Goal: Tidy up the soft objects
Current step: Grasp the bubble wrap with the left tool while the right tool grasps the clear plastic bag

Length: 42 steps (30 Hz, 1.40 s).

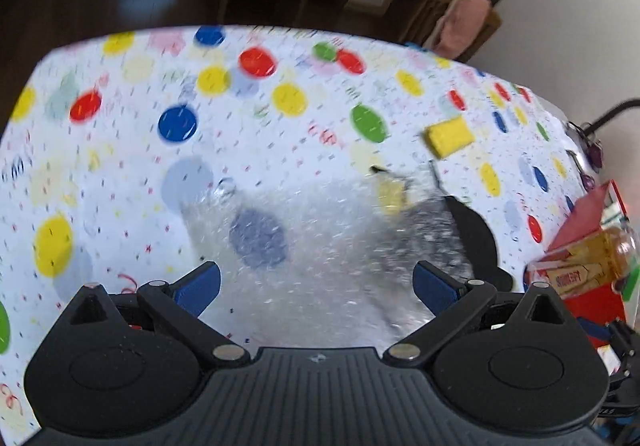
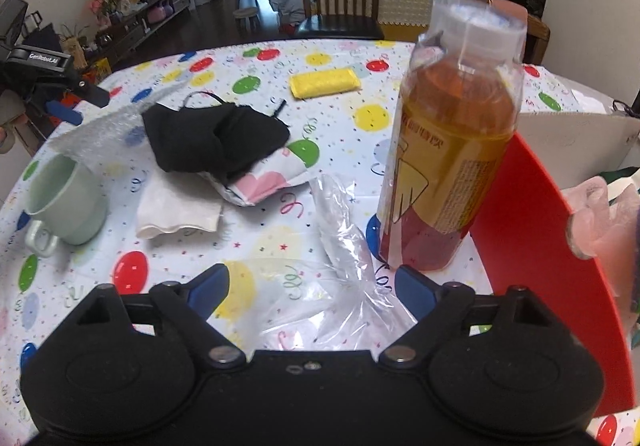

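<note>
Fingers: both of your grippers have their blue pads spread wide apart with nothing clamped; the left gripper (image 1: 316, 286) hangs over bubble wrap, the right gripper (image 2: 312, 292) over a clear plastic bag.
Table: your spotted tablecloth (image 2: 340, 134) fills both views; the left wrist view of it (image 1: 120, 166) is smeared by motion blur.
Red box: at 3 o'clock in the right wrist view, its red wall (image 2: 532, 246) curves up just behind the bottle; in the left wrist view only a corner of it (image 1: 584, 226) shows at 3 o'clock.
Bottle: the amber bottle (image 2: 460, 134) stands upright at 1 o'clock of your right gripper, touching the bag; the left wrist view catches only a blurred sliver (image 1: 612, 246).
Bubble wrap: the sheet (image 1: 320, 246) lies directly ahead between your left fingers; from the right wrist view it is a pale strip (image 2: 108, 126) at 10 o'clock, partly under the black cloth.
Black cloth: the heap (image 2: 212, 138) sits at 11 o'clock over a pink-and-white fabric piece (image 2: 268, 182); the left wrist view sees only a dark edge (image 1: 476, 238).
Plastic bag: the crumpled bag (image 2: 340, 266) is seen only by the right wrist camera.
White cloth: folded (image 2: 176, 206), beside the cup, right wrist view only.
Cup: the pale green cup (image 2: 64, 202) sits at 9 o'clock, right wrist view only.
Sponge: the yellow sponge (image 2: 324, 84) lies at 12 o'clock, well apart from the cloths; also at 1 o'clock in the left wrist view (image 1: 448, 136).
</note>
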Each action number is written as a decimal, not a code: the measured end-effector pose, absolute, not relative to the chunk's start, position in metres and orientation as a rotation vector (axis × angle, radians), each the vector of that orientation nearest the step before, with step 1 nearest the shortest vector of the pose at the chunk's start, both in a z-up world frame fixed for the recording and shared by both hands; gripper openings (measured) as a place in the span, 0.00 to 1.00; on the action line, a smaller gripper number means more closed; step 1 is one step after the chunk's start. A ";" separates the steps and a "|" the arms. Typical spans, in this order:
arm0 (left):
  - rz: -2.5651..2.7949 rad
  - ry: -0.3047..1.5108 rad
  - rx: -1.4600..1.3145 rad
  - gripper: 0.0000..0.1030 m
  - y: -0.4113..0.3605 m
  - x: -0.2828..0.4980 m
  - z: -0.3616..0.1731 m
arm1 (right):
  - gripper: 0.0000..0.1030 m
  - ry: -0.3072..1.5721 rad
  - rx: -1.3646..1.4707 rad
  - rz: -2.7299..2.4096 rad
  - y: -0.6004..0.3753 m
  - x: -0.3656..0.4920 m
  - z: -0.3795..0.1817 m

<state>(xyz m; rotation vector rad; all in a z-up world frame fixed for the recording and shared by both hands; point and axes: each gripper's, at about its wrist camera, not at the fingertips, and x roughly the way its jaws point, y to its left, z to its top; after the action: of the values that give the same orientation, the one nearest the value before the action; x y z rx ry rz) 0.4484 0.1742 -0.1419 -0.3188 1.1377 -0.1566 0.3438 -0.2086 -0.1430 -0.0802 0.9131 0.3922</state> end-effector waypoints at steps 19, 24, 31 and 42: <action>-0.122 1.174 -0.569 0.63 0.206 0.462 -0.186 | 0.54 1.011 -0.091 0.273 -0.209 0.363 -0.176; -0.102 1.168 -0.571 0.36 0.206 0.459 -0.188 | 0.41 1.002 -0.107 0.252 -0.208 0.361 -0.176; -0.072 1.109 -0.575 0.14 0.208 0.453 -0.181 | 0.22 0.980 -0.128 0.255 -0.207 0.353 -0.171; -0.051 1.000 -0.528 0.06 0.209 0.439 -0.149 | 0.17 0.953 -0.079 0.259 -0.209 0.335 -0.147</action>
<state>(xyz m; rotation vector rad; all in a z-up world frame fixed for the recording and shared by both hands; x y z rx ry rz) 0.4386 0.2091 -0.1490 -0.5283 1.0000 -0.0509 0.3350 -0.2094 -0.1475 -0.0791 0.9529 0.2591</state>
